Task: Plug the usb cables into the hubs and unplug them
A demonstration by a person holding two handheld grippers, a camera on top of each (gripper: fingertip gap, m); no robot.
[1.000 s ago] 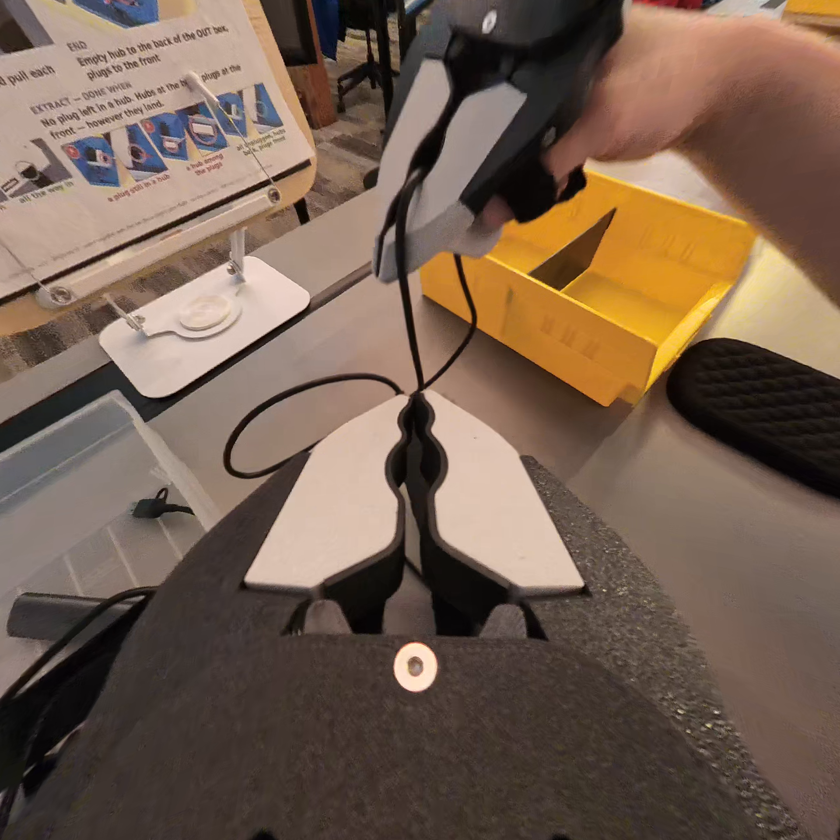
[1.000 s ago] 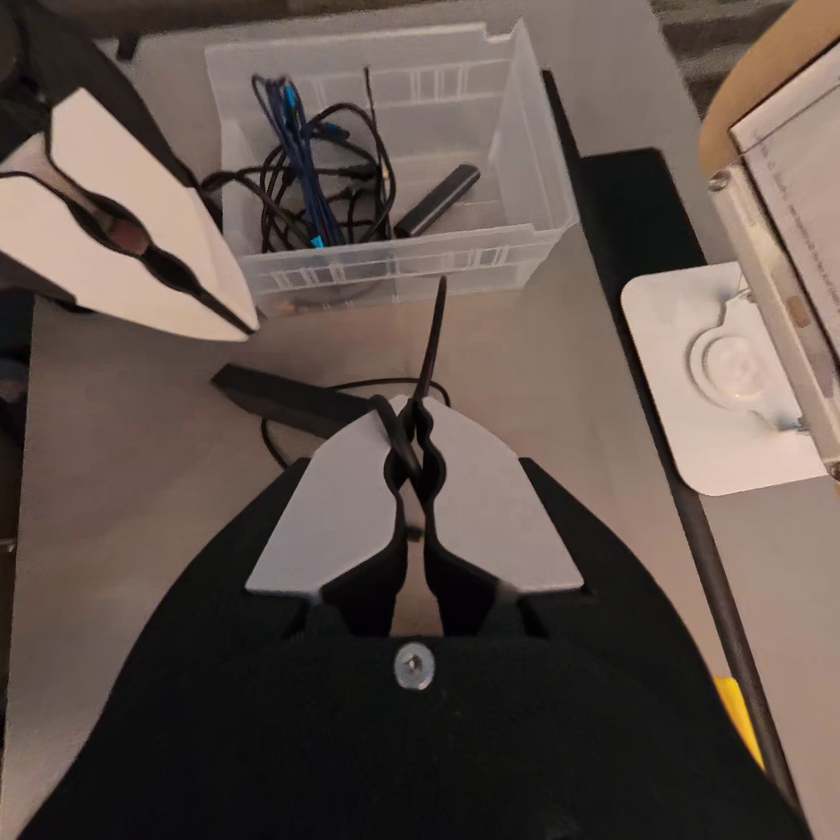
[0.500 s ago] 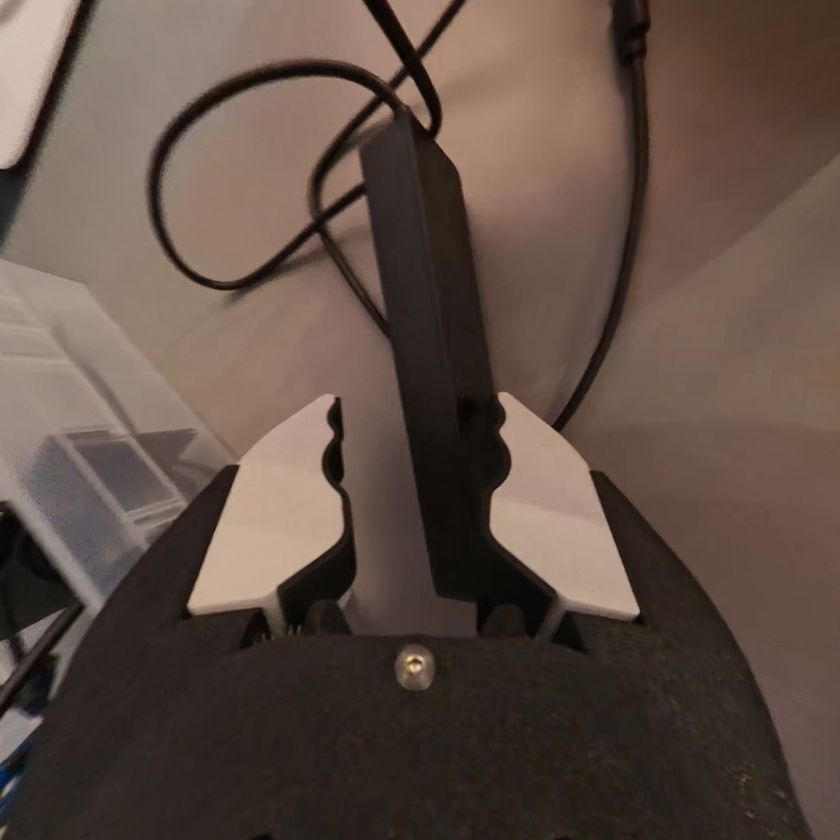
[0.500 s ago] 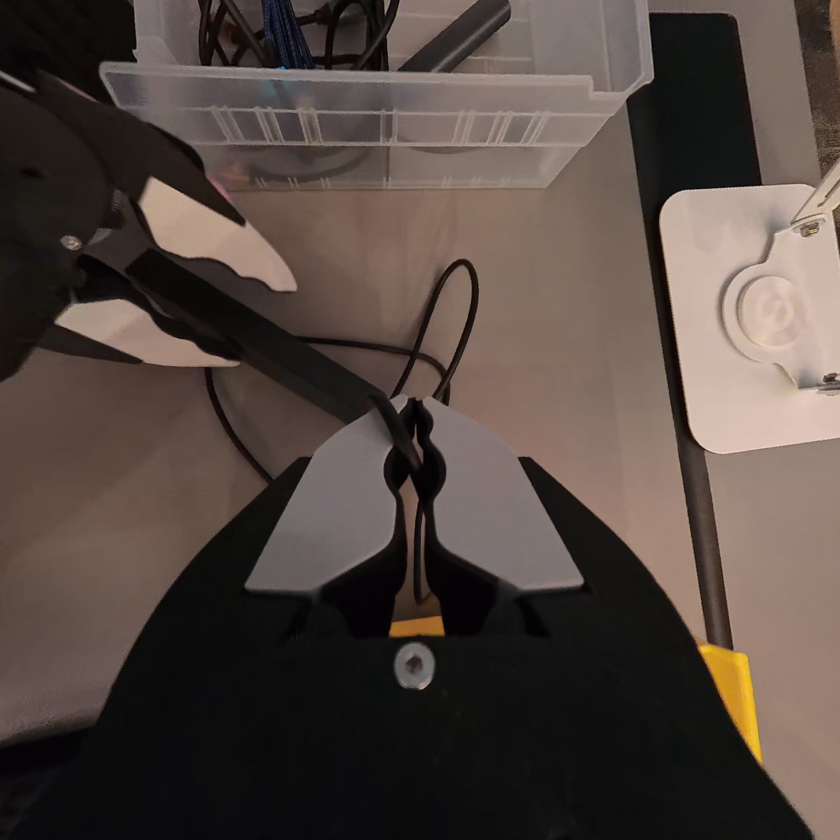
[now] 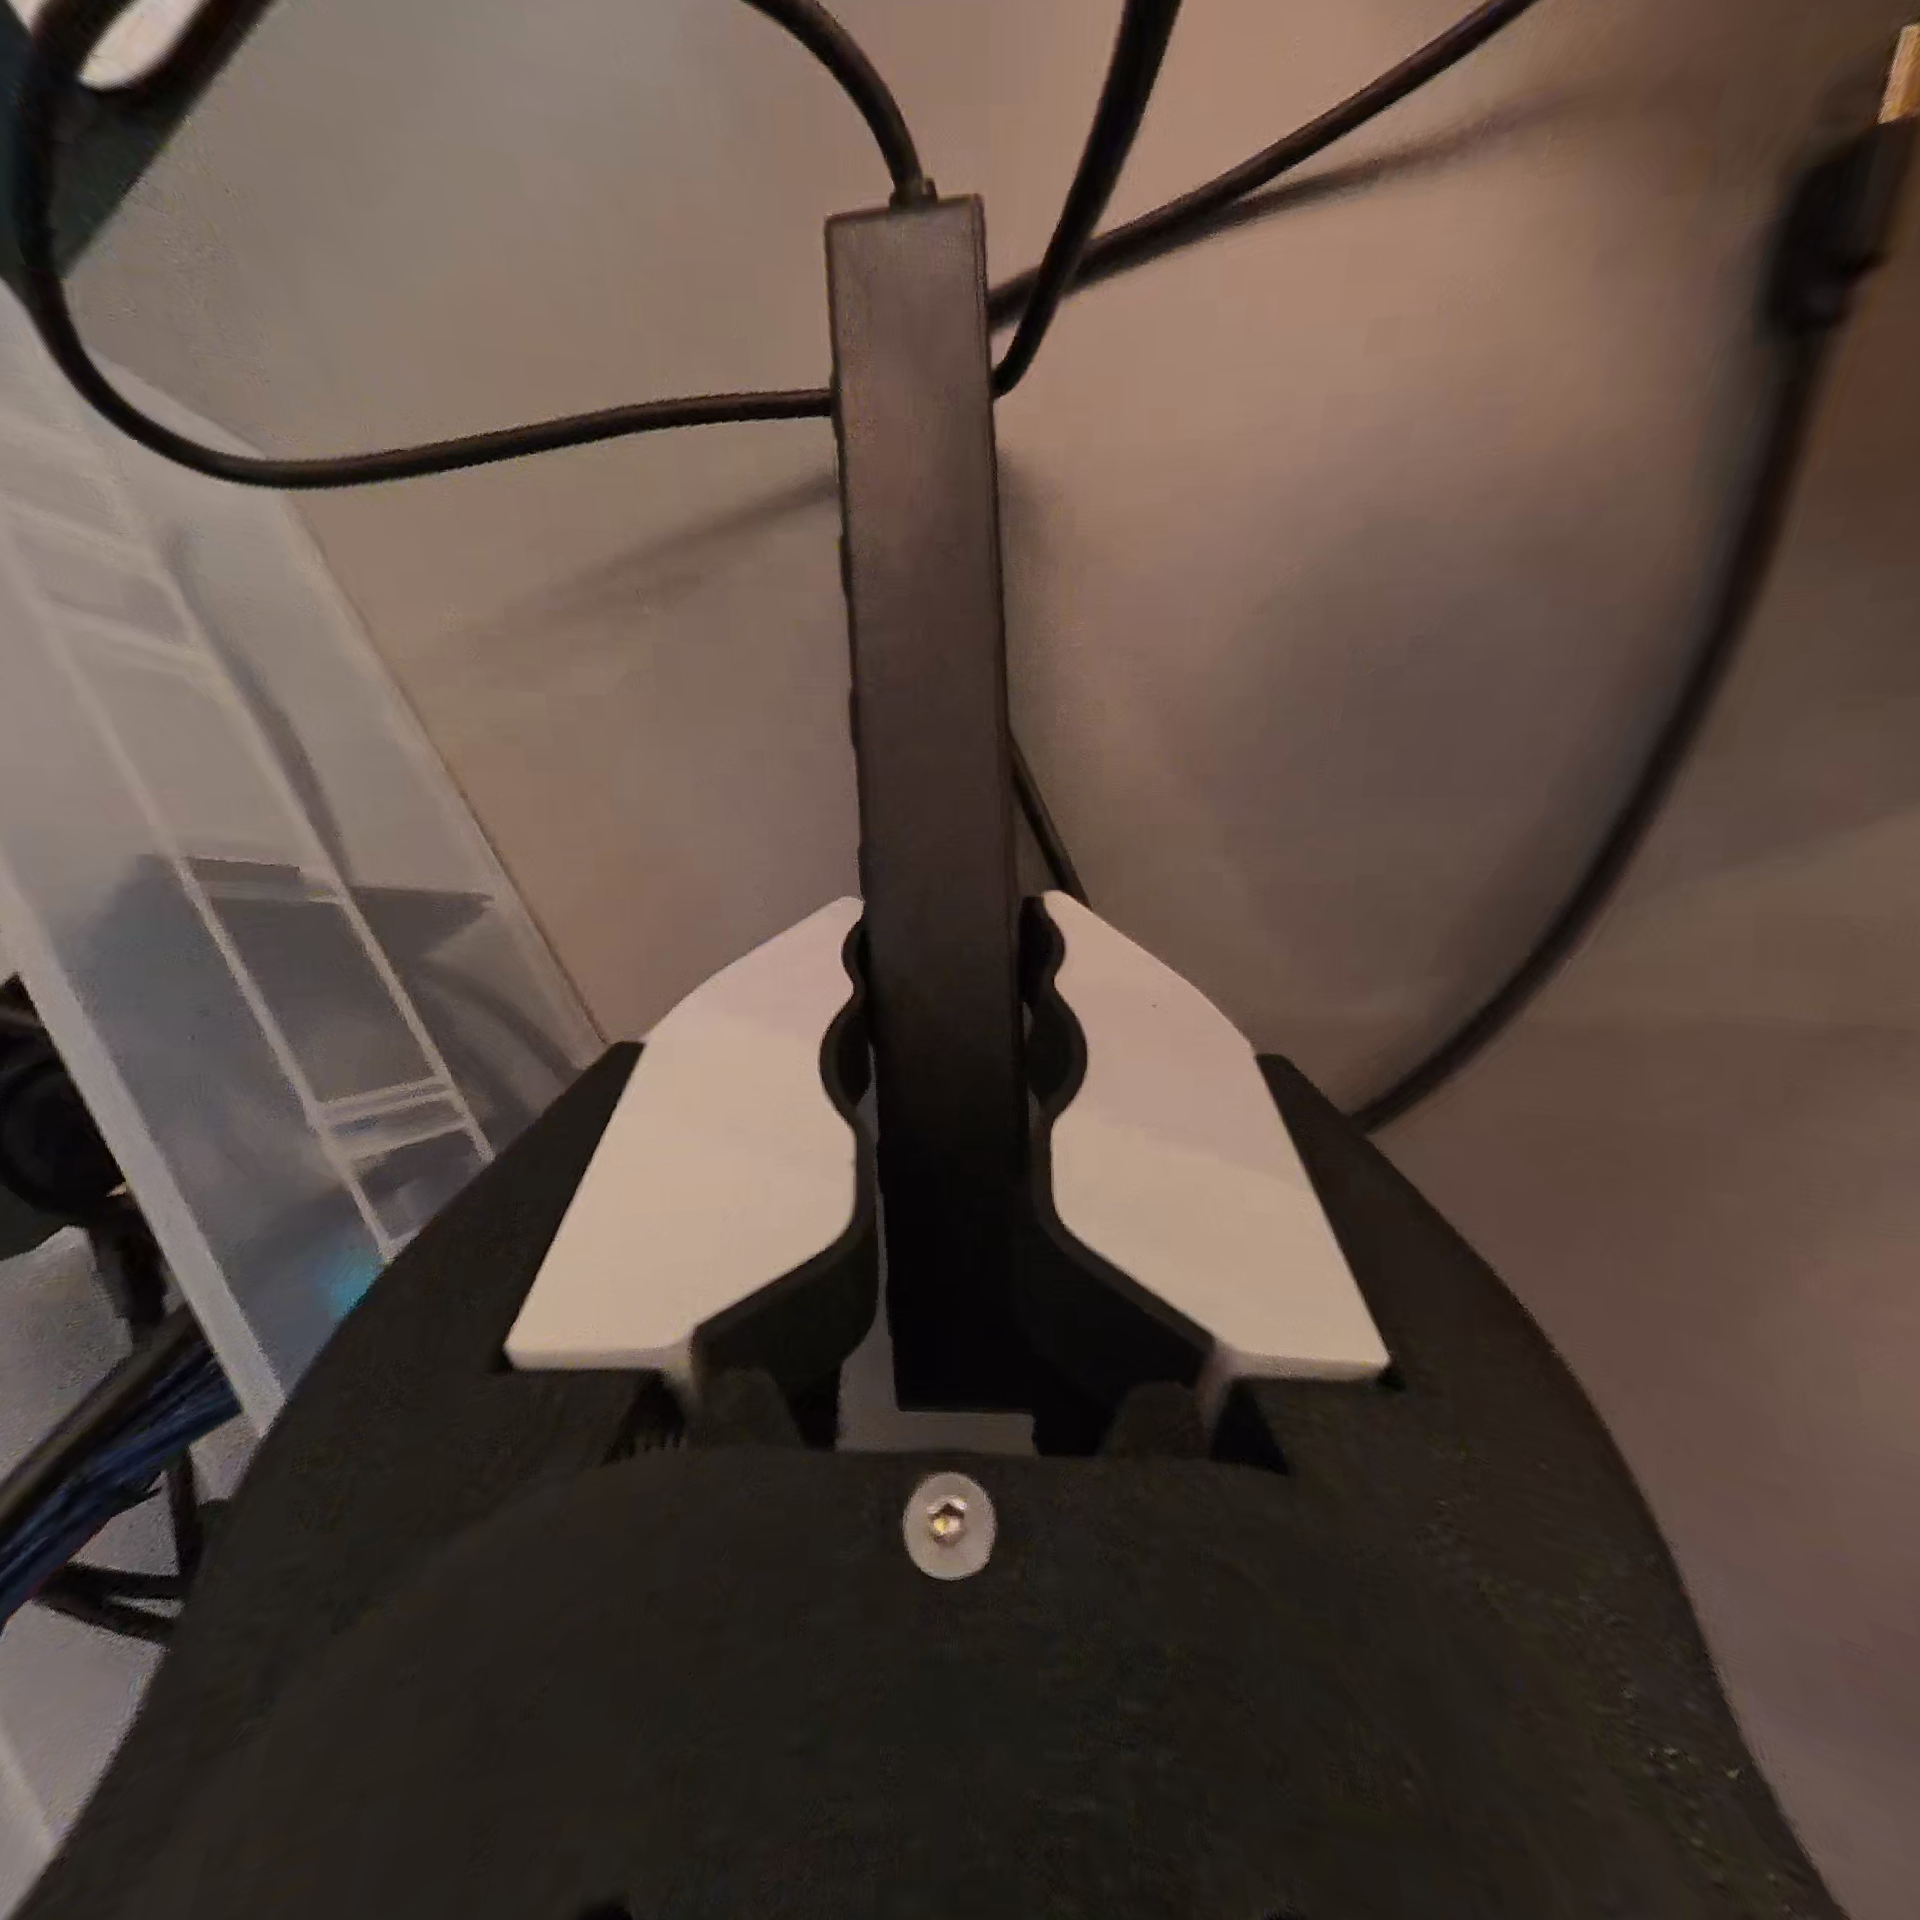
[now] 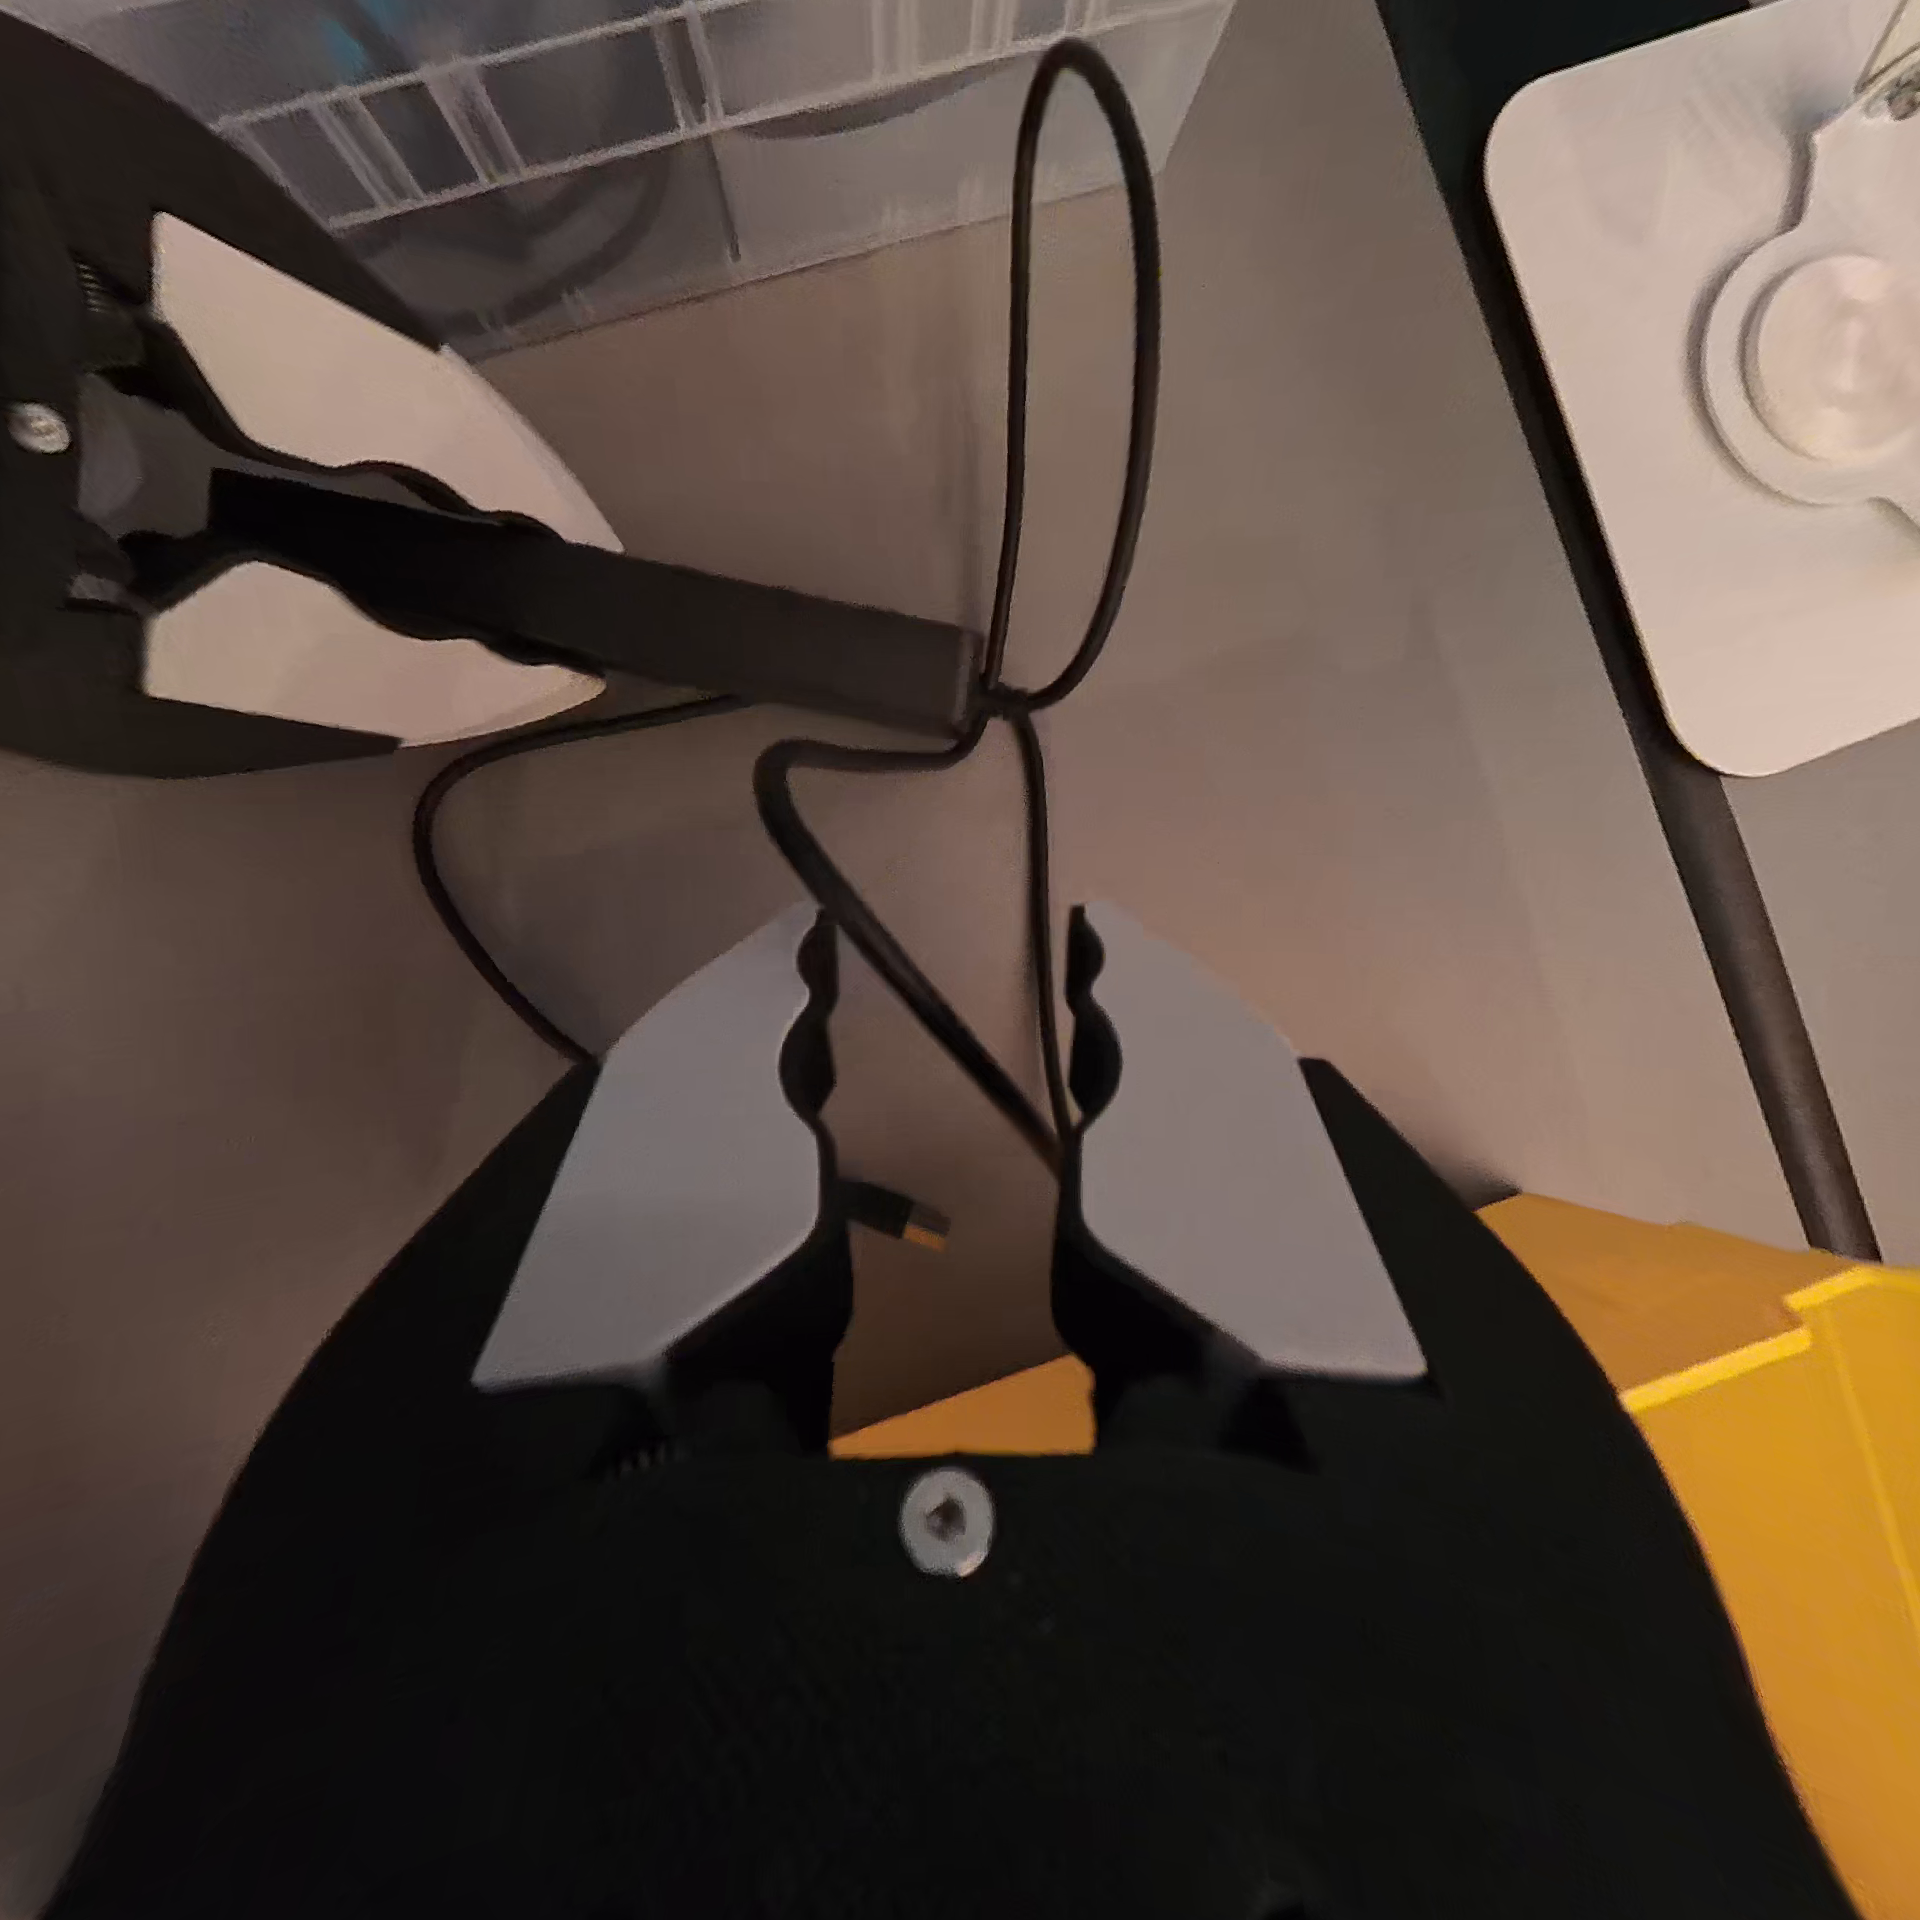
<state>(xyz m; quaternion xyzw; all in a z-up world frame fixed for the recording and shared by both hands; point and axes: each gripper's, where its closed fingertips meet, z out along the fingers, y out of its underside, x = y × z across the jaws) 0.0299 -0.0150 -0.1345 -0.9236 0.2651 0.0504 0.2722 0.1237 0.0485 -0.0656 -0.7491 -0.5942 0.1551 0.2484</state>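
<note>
The grey table (image 6: 1299, 582) is lying bounded by the clear bin (image 6: 727, 135) ahead and the yellow bin (image 6: 1714, 1382) near, while the left gripper (image 5: 940, 925) is clamping the slim black hub (image 5: 920, 582) lengthwise, and the right gripper (image 6: 945, 925) is standing parted around 1 loose black cable (image 6: 935, 1018).
</note>
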